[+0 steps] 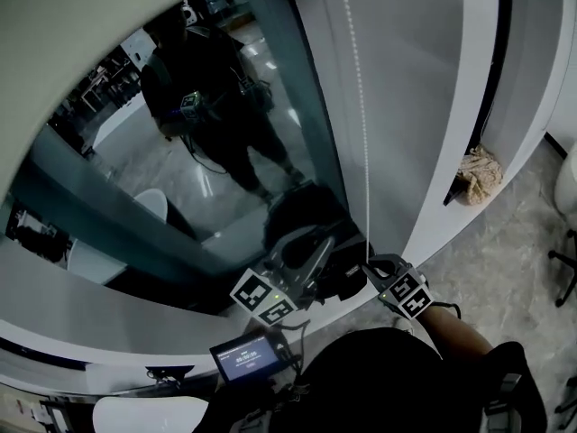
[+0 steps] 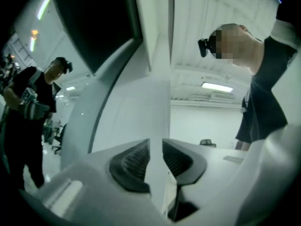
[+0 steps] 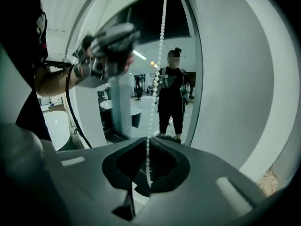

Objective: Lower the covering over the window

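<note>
The bead chain (image 3: 160, 41), hung beside the window glass (image 1: 207, 152), is clamped between the right gripper's (image 3: 147, 160) fingers, while the left gripper's (image 2: 156, 160) fingers are held apart, empty. The glass is seen uncovered, so the lowering is judged barely begun.

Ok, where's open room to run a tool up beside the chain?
Free: the pale panel right of the bead chain, above the right tool shut on it; bare floor by the crumpled cloth. Crowded: low down, where the open left tool sits beside the right.
</note>
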`<state>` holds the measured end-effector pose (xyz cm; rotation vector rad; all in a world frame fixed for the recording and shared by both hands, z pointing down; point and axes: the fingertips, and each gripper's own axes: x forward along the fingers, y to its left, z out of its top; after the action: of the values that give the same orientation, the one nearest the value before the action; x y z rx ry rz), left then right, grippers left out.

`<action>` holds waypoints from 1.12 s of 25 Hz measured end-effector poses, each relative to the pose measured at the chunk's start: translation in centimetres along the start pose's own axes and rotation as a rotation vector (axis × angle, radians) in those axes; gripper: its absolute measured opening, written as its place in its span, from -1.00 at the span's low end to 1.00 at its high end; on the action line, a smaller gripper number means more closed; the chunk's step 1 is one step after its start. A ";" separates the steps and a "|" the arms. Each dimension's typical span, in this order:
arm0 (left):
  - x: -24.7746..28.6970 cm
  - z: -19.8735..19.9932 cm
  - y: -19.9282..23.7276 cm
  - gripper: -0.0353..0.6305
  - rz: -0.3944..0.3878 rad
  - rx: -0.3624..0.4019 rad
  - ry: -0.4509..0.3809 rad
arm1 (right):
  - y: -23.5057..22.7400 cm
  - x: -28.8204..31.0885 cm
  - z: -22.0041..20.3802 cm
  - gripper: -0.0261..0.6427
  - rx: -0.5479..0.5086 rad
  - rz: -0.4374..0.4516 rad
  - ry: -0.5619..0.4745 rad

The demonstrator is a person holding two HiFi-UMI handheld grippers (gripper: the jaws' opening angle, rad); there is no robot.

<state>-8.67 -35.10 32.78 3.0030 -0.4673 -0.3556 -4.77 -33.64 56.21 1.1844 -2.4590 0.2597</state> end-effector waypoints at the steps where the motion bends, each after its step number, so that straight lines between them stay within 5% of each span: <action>1: 2.0 1.1 -0.7 -0.63 -0.039 0.017 -0.035 | -0.2 0.2 -0.9 -0.88 0.014 -0.004 0.012; 6: 8.7 6.0 -3.7 -0.48 -0.192 -0.043 -0.224 | -1.4 -0.1 -2.5 -0.88 0.047 -0.037 0.010; 10: 12.1 11.0 -5.5 -0.41 -0.238 0.035 -0.349 | -2.5 -1.1 -3.0 -0.88 0.044 -0.050 0.007; 13: 13.2 12.5 -5.3 -0.82 -0.217 0.059 -0.380 | -2.3 -1.9 -3.4 -0.88 0.039 -0.046 0.010; 18: 14.4 8.9 -3.8 -0.86 -0.171 0.025 -0.248 | -2.0 -2.8 -7.3 -0.88 0.046 0.011 0.145; 21: 13.3 5.8 -1.6 -0.86 -0.104 0.000 -0.185 | -1.9 -3.5 -10.1 -0.86 0.159 0.050 0.186; 24: 10.5 1.7 1.2 -0.86 -0.015 -0.082 -0.115 | -2.8 -4.7 -9.2 -0.66 0.329 0.049 0.072; 28: 6.7 -9.9 2.3 -0.86 0.100 0.014 0.157 | -4.1 -7.5 0.5 -0.66 0.425 0.089 -0.253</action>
<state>-0.80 -38.93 41.23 2.9757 -0.6041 -0.1088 2.53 -31.12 52.53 1.3440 -2.7695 0.7293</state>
